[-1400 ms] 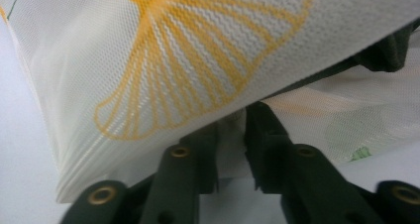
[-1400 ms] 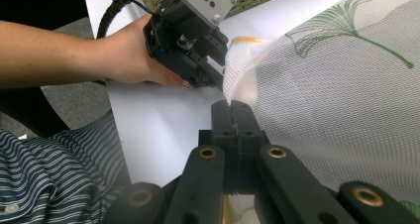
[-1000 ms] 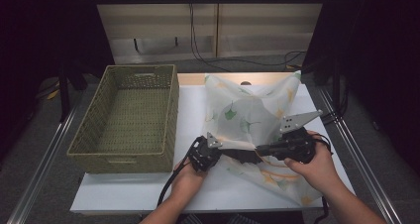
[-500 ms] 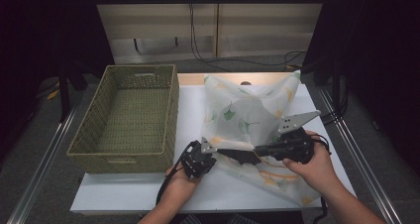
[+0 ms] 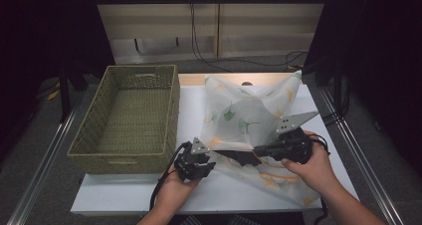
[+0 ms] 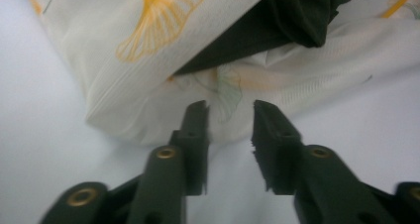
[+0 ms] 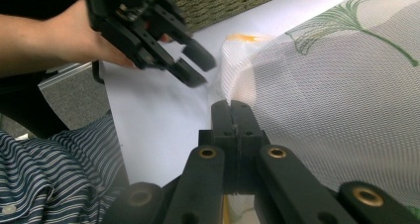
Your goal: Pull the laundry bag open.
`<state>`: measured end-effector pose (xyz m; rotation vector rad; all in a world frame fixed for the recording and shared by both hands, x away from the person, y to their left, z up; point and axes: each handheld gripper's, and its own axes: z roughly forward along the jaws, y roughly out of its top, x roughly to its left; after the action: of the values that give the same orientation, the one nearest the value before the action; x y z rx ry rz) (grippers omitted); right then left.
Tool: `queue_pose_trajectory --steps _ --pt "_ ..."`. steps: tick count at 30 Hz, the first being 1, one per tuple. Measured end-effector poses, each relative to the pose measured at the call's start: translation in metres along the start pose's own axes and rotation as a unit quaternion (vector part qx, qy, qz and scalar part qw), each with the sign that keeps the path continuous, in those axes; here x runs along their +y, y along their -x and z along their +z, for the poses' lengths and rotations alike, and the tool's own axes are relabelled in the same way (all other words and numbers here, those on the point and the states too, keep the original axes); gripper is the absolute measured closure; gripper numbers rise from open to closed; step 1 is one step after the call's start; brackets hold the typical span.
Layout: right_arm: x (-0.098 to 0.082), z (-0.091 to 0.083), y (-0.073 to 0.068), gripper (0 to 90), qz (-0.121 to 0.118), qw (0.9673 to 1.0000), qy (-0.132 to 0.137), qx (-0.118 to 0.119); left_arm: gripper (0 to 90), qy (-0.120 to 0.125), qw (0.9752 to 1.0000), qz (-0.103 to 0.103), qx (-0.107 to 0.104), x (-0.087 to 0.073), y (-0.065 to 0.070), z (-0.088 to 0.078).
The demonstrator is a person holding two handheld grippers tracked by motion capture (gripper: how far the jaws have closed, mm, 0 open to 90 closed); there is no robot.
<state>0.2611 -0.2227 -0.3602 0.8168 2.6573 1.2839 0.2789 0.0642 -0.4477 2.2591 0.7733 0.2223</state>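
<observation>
A white mesh bag (image 5: 249,113) printed with ginkgo leaves lies on the white table (image 5: 124,192), with a dark garment (image 5: 241,157) showing inside its open near edge. My left gripper (image 5: 210,160) sits just off the bag's near left corner. Its jaws have just been opening, and in the left gripper view (image 6: 230,110) they stand apart with nothing pressed between them. The bag's folded edge (image 6: 163,55) and the dark garment (image 6: 277,21) lie just beyond the tips. My right gripper (image 5: 257,149) (image 7: 231,107) is shut on the bag's mesh edge (image 7: 337,85). It also sees the left gripper (image 7: 200,70).
A woven green basket (image 5: 134,115) stands empty at the table's left side, close to the left gripper. Metal rails run along both sides of the table. The person's striped shirt (image 7: 54,179) shows at the near edge.
The left gripper has drawn back from the bag toward the table's near edge and its jaws have opened, letting go of the mesh. The right gripper has kept still.
</observation>
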Motion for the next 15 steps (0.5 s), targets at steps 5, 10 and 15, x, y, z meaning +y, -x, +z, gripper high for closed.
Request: queue_pose_trajectory --steps 5,10,15 --pt "0.000 0.000 0.001 90.0 0.001 1.0000 0.002 0.001 52.6 -0.008 0.9998 -0.015 -0.007 0.005 -0.004 0.020" --pt "-0.001 -0.001 0.002 90.0 0.003 1.0000 0.003 0.001 46.3 -0.014 0.9993 -0.031 -0.015 0.008 -0.007 0.037" --pt "-0.002 -0.002 0.003 90.0 0.005 1.0000 0.004 0.002 50.2 -0.018 0.9995 -0.024 -0.011 0.010 -0.005 0.045"
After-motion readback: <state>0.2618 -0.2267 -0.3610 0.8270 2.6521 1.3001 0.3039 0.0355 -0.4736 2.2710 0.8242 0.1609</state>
